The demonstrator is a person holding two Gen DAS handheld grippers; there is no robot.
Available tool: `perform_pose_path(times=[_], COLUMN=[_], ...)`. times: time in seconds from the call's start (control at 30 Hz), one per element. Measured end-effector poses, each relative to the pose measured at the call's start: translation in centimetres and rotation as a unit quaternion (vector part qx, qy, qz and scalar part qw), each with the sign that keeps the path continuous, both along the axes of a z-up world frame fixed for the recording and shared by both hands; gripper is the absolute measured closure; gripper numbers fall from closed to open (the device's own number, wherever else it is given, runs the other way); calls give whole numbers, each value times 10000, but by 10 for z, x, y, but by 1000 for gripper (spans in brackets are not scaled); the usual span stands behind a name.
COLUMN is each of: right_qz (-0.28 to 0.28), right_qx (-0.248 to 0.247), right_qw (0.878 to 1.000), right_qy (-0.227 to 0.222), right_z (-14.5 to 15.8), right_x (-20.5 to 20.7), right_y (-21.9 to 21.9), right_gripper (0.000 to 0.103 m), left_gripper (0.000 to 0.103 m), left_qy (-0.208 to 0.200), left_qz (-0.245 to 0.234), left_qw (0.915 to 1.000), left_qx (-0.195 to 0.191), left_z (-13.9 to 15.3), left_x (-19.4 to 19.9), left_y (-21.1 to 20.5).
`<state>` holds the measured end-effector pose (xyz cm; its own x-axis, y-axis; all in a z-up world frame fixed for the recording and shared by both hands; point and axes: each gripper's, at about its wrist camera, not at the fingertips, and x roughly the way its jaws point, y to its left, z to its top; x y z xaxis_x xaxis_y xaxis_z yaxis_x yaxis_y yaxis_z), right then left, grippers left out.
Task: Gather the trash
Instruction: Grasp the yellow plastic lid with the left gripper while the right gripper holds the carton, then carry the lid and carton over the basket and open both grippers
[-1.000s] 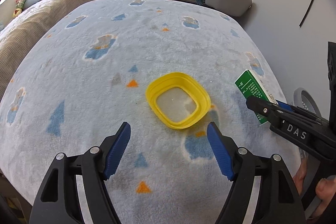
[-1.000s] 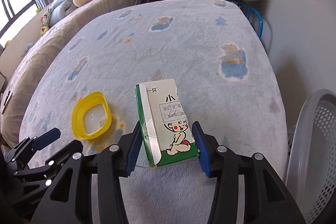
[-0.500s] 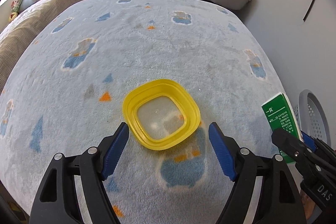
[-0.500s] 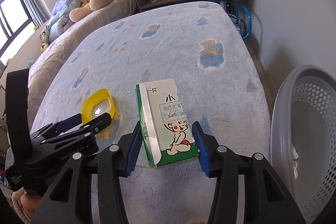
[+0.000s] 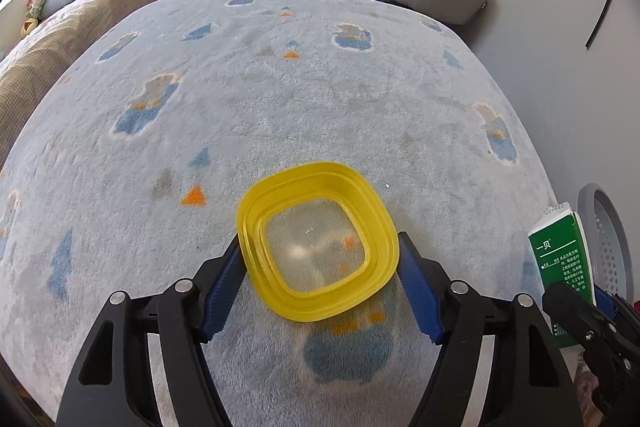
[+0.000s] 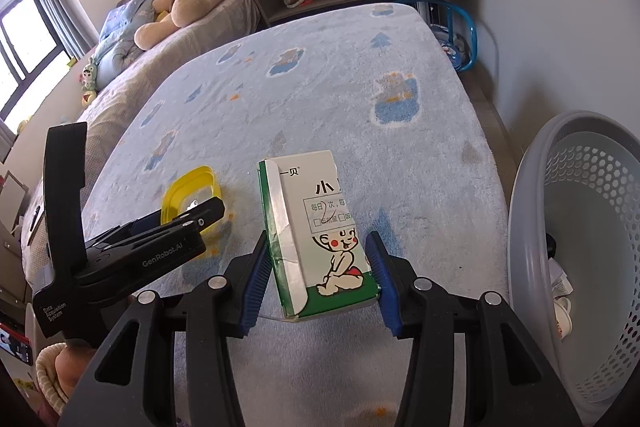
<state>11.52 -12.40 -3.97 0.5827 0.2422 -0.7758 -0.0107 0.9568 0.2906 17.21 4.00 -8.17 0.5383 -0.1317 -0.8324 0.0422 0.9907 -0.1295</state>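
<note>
trash lay split: a yellow lid (image 5: 318, 241) on the blanket (image 5: 280, 99) between the closing left gripper (image 5: 320, 281), which might skid off its thin rim, while the right gripper (image 6: 318, 277) clamped a carton (image 6: 320, 239) near the basket (image 6: 580, 267).

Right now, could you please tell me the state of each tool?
Left tool: closing around the yellow lid, which sits between its pads; grip not yet confirmed.
Right tool: shut on the green-and-white carton.
</note>
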Motion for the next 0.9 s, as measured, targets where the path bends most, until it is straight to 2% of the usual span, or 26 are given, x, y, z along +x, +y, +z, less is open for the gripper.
perform_pose_path(times=[0.23, 0.4, 0.63, 0.9], right_qz=[-91, -268, -896, -1722], right_qx=[-48, -25, -296, -706], right_qw=[9998, 9991, 9939, 9811], right_qy=[-152, -319, -564, -533], right_z=[10, 21, 34, 29], right_x=[-18, -38, -76, -110], right_y=[-9, -27, -79, -150], right_gripper=[57, 57, 57, 57], left_gripper=[33, 33, 33, 32], left_qy=[-320, -648, -1020, -1101], left_qz=[-131, -451, -1119, -1797], left_qw=[9994, 9969, 9885, 9775], left_qx=[-65, -47, -19, 93], left_z=[30, 58, 84, 82], left_x=[-37, -62, -85, -99], left_y=[-5, -28, -90, -169])
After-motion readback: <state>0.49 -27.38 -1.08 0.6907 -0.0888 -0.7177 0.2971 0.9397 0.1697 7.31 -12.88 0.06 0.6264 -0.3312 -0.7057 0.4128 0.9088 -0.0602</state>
